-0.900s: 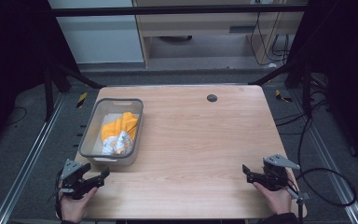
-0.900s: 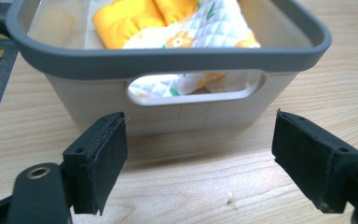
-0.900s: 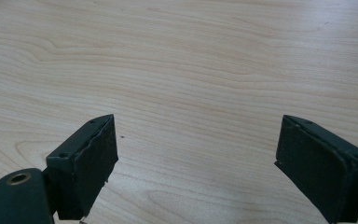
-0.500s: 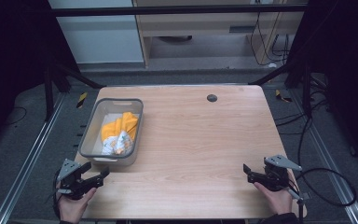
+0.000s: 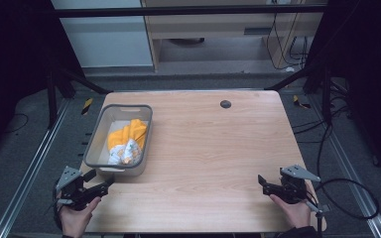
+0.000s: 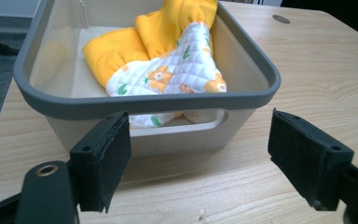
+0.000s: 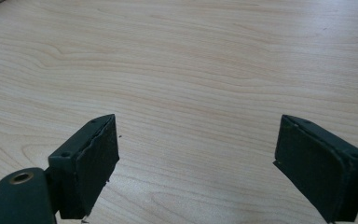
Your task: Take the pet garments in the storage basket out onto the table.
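Left gripper (image 6: 198, 158) (jaws wide apart) near grey bin (image 6: 144, 100)

On one table (image 5: 218, 148) stand one grey bin (image 5: 97, 144) holding one yellow-and-white cloth (image 5: 126, 141), plus two grippers, left (image 5: 101, 187) and right (image 5: 264, 182), and one dark hole (image 5: 225, 104).

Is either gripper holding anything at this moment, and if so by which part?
Nothing is held. The left gripper is open, facing the bin; the right gripper is open over the bare table.
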The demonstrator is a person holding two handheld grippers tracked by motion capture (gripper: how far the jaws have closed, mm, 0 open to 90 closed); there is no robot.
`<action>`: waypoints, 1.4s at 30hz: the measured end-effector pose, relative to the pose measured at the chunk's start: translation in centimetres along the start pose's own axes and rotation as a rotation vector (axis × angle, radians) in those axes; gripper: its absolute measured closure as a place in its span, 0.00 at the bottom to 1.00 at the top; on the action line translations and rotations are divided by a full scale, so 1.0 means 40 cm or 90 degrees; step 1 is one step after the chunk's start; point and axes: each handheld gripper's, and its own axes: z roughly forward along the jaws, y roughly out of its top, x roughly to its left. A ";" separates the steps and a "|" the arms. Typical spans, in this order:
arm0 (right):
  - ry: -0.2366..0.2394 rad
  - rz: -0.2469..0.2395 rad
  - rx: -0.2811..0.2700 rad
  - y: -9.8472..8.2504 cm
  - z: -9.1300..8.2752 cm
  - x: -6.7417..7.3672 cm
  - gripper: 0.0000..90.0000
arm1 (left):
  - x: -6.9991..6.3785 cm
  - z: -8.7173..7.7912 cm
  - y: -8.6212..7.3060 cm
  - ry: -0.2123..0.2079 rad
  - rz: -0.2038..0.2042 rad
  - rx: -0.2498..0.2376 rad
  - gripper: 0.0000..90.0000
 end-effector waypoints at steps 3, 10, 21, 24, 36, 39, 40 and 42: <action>0.000 0.002 0.000 0.000 -0.001 0.001 0.15 | -0.002 -0.004 0.007 -0.005 -0.001 -0.004 0.23; -0.002 0.000 0.001 -0.002 0.000 0.000 0.15 | -0.013 -0.008 0.024 -0.019 0.008 -0.001 0.23; -0.007 -0.011 -0.001 -0.005 0.000 0.005 0.15 | -0.013 -0.014 0.076 -0.028 0.014 -0.013 0.24; -0.007 -0.010 0.000 -0.006 0.000 0.005 0.15 | -0.014 -0.010 0.091 -0.027 0.020 -0.010 0.24; -0.022 -0.013 -0.003 -0.005 0.000 0.001 0.18 | -0.013 0.007 0.156 -0.025 0.035 -0.013 0.24; -0.023 -0.012 -0.005 -0.004 -0.002 0.001 0.19 | -0.011 0.020 0.178 -0.021 0.036 -0.012 0.25; -0.023 -0.012 -0.005 -0.004 -0.002 0.001 0.19 | -0.011 0.020 0.178 -0.021 0.036 -0.012 0.25; -0.024 -0.015 -0.005 -0.004 -0.002 0.001 0.19 | -0.009 0.027 0.191 -0.016 0.038 -0.008 0.25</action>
